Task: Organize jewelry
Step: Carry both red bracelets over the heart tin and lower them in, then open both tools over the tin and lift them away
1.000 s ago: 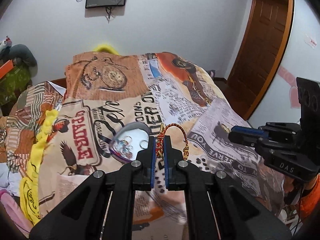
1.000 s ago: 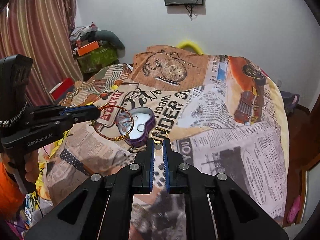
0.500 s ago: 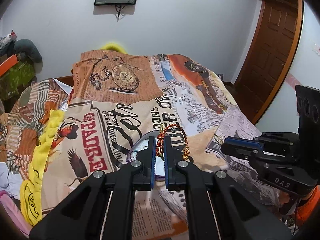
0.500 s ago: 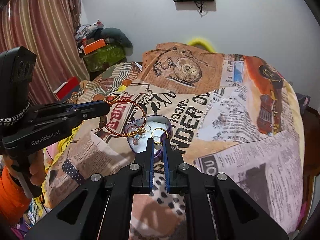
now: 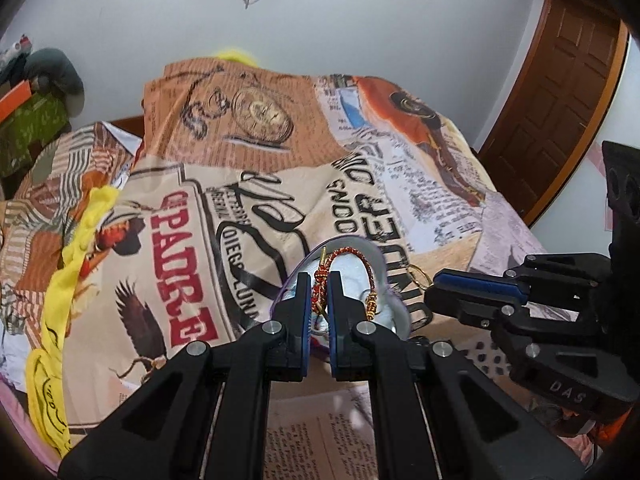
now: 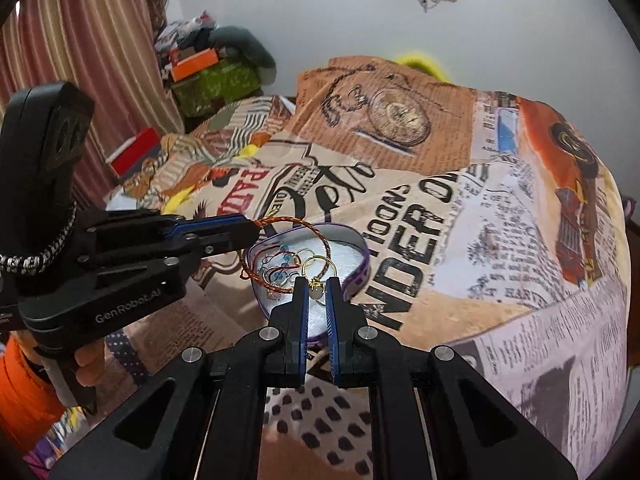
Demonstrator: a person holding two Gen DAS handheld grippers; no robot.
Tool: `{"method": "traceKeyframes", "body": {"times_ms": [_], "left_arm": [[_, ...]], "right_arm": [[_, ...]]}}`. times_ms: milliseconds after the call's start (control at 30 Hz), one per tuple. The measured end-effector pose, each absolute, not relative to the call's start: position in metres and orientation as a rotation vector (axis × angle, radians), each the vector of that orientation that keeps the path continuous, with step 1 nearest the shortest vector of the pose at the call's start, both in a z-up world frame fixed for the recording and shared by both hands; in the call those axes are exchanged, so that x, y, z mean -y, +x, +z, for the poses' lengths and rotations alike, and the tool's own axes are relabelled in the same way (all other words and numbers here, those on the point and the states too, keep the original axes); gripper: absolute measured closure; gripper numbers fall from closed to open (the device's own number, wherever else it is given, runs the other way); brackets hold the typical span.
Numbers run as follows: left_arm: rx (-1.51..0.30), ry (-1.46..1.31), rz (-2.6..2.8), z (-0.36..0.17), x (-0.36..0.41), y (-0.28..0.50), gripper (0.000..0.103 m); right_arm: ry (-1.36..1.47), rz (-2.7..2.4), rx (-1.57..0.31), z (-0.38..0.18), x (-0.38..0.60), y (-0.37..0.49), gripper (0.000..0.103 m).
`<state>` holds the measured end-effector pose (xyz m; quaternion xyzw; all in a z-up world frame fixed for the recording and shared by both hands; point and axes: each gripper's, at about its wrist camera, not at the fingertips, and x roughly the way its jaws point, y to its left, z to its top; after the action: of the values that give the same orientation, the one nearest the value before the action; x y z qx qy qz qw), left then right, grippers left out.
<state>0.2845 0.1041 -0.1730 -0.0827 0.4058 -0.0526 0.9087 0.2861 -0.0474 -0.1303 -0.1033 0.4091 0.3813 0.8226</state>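
Bracelet (image 5: 352,264), red-gold braided, pinched by left hand-held gripper (image 5: 319,300); right hand-held gripper (image 6: 317,300) clamps gold ring (image 6: 316,268).

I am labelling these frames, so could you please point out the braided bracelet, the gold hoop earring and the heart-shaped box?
red-and-gold braided bracelet (image 5: 362,261), left wrist view, on the cord's upper arc.
gold hoop earring (image 6: 314,265), right wrist view, on the ring.
heart-shaped box (image 6: 362,249), right wrist view, on the purple rim.

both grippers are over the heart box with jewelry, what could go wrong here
1. The red braided bracelet in the left gripper hangs across the heart-shaped box rim; released now, it could land half out.
2. The gold hoop earring in the right gripper sits close to that bracelet and might snag it.
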Motion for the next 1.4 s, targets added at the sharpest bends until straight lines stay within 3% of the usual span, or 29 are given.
{"method": "traceKeyframes", "body": {"times_ms": [500,967,1067,1167,1233,1400], "left_arm": [[-0.888,-0.115,-0.114,-0.193,-0.103,0.296,0.097],[-0.867,-0.092,-0.08,-0.17,-0.1,0.276,0.096],[-0.841,-0.098,-0.075,-0.155,-0.1,0.264,0.09],[-0.804,-0.089,-0.06,-0.138,-0.099,0.248,0.067],[-0.776,-0.079,-0.051,-0.127,-0.097,0.235,0.065],[-0.71,-0.04,-0.037,-0.096,-0.086,0.203,0.065]], "right_arm": [[-0.253,0.829,-0.989,-0.164,0.028,0.303,0.095],[-0.271,0.801,-0.938,-0.137,0.038,0.289,0.095],[-0.266,0.79,-0.904,-0.121,0.045,0.281,0.09],[-0.276,0.765,-0.853,-0.104,0.053,0.27,0.074],[-0.28,0.748,-0.808,-0.093,0.059,0.261,0.066],[-0.253,0.724,-0.712,-0.059,0.078,0.234,0.066]]}}
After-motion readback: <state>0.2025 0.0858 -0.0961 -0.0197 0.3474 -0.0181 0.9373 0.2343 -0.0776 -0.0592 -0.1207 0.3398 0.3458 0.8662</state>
